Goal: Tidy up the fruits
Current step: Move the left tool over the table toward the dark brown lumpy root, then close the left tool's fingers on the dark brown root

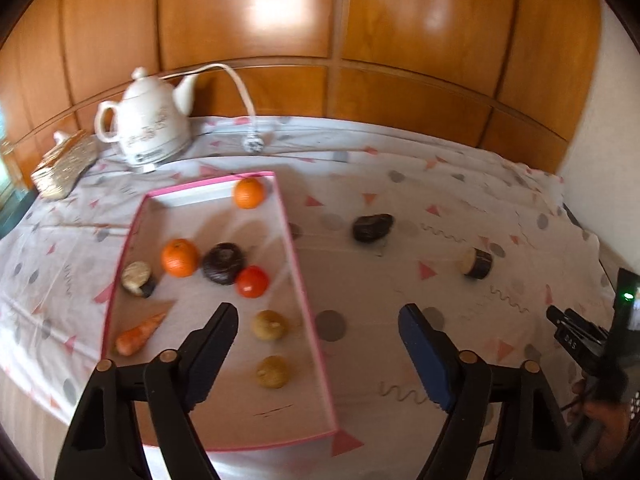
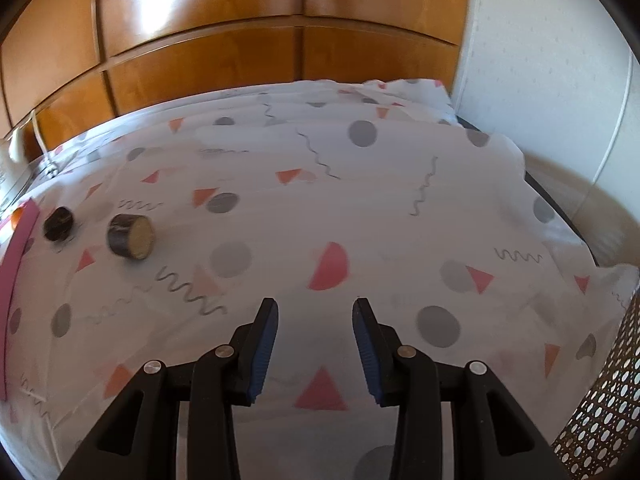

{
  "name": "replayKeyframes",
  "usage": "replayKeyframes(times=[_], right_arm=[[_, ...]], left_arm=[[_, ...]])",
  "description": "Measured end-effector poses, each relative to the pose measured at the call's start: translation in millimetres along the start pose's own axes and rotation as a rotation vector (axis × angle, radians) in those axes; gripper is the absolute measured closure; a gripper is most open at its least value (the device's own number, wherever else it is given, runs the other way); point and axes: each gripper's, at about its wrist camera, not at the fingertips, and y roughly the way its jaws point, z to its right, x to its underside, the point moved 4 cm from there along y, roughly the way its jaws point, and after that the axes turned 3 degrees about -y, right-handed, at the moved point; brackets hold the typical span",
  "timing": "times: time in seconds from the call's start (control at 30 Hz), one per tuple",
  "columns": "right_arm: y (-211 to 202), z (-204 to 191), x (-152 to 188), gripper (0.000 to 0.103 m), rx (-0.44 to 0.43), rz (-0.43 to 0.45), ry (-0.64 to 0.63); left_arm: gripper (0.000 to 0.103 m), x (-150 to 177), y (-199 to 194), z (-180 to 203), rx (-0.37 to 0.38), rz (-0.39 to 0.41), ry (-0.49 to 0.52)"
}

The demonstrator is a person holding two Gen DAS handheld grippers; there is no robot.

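Now, your left tool (image 1: 318,312) hangs released and empty over the right wall of the tray (image 1: 306,292), and your right tool (image 2: 315,308) is also released with nothing between its pads, over bare cloth near the middle of the worktop (image 2: 400,208).

Most of the fruit already lies in the tray: two oranges (image 1: 180,257), a tomato (image 1: 252,281), a carrot (image 1: 138,334), a dark round piece (image 1: 223,263), a cut piece by the left wall (image 1: 138,278) and two tan pieces (image 1: 269,325) near the front.

Two things lie outside it, on the cloth right of the tray: a dark lump (image 1: 372,227) and a cut stub (image 2: 131,237), the stub nearer the worktop's right edge.

The stub is your main risk. It lies on its side, so a nudge from one pad before the other lands would likely roll it toward that edge. The cloth is loose and wrinkled, so dragging a tip could bunch it and carry the stub along.

Mind the tray wall with the left tool, since a low sweep could catch it and shove the tray, scattering the round fruit inside.

The kettle (image 1: 148,128) and its cord (image 1: 240,88) sit at the far left corner, well apart.
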Motion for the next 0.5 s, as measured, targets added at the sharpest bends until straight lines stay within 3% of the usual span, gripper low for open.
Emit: replayKeyframes(times=[0.23, 0.5], right_arm=[[9, 19, 3, 0.064, 0.046, -0.008, 0.053], [15, 32, 3, 0.064, 0.087, 0.005, 0.101]], left_arm=[[0.03, -12, 23, 28, 0.044, -0.057, 0.077], [0.03, -34, 62, 43, 0.028, -0.104, 0.076]])
